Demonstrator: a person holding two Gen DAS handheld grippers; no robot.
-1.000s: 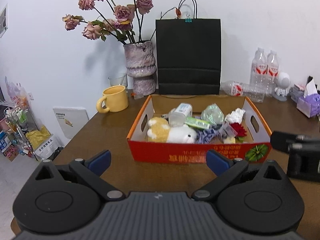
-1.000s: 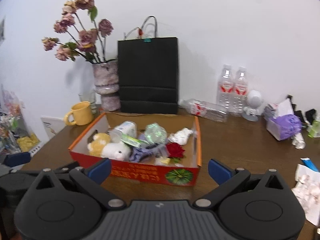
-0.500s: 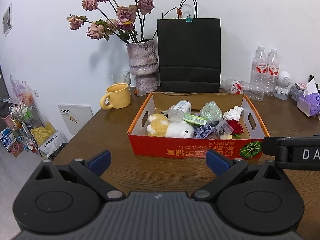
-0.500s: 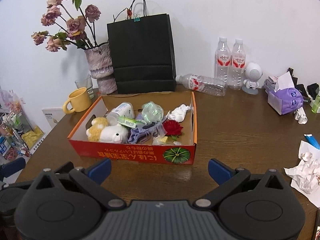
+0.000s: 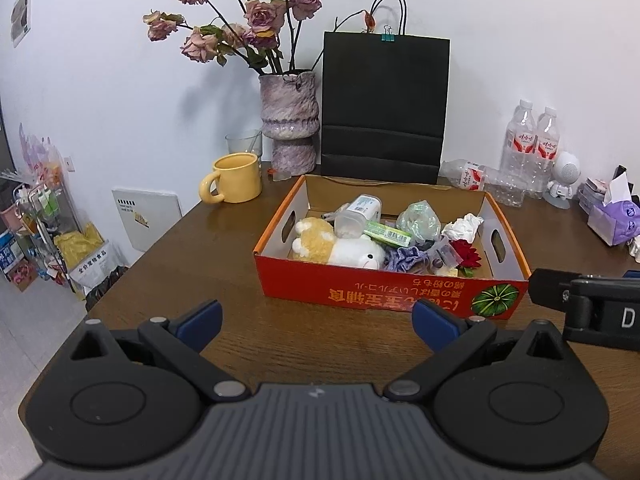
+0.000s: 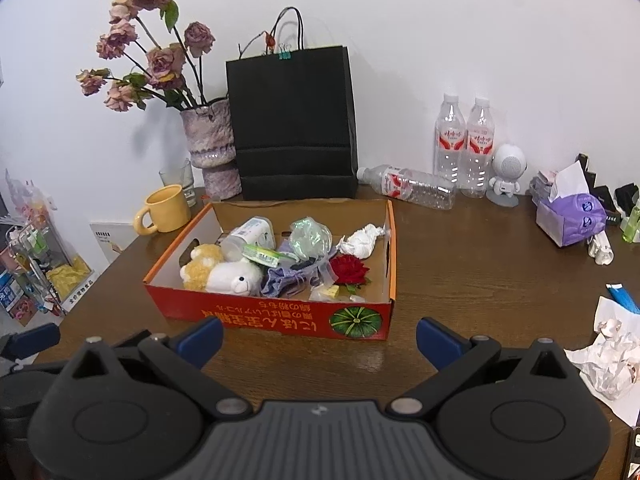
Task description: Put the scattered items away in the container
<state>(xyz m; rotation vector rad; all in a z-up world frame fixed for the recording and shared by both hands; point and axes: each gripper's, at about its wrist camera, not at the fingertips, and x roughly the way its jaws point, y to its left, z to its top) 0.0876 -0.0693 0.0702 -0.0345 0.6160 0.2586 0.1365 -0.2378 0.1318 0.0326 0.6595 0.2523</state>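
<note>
An orange cardboard box (image 5: 360,294) (image 6: 280,320) stands mid-table and holds a plush toy (image 5: 340,248) (image 6: 224,272), a plastic jar (image 5: 358,216), a green packet (image 6: 268,254), a purple cloth (image 6: 284,282), crumpled tissue (image 6: 360,240) and a red rose (image 6: 348,268). My left gripper (image 5: 316,322) is open and empty in front of the box. My right gripper (image 6: 320,338) is open and empty too, near the box's front wall. Crumpled paper (image 6: 608,356) lies on the table at the right.
Behind the box stand a black paper bag (image 6: 294,124), a vase of dried roses (image 6: 210,140), a yellow mug (image 6: 166,210) and water bottles (image 6: 464,140), one lying down (image 6: 412,186). A purple tissue box (image 6: 568,216) and a small white robot figure (image 6: 506,174) sit at the right.
Both grippers have pulled back and risen from the box, so it looks smaller and more from above. Both stay open and empty.
</note>
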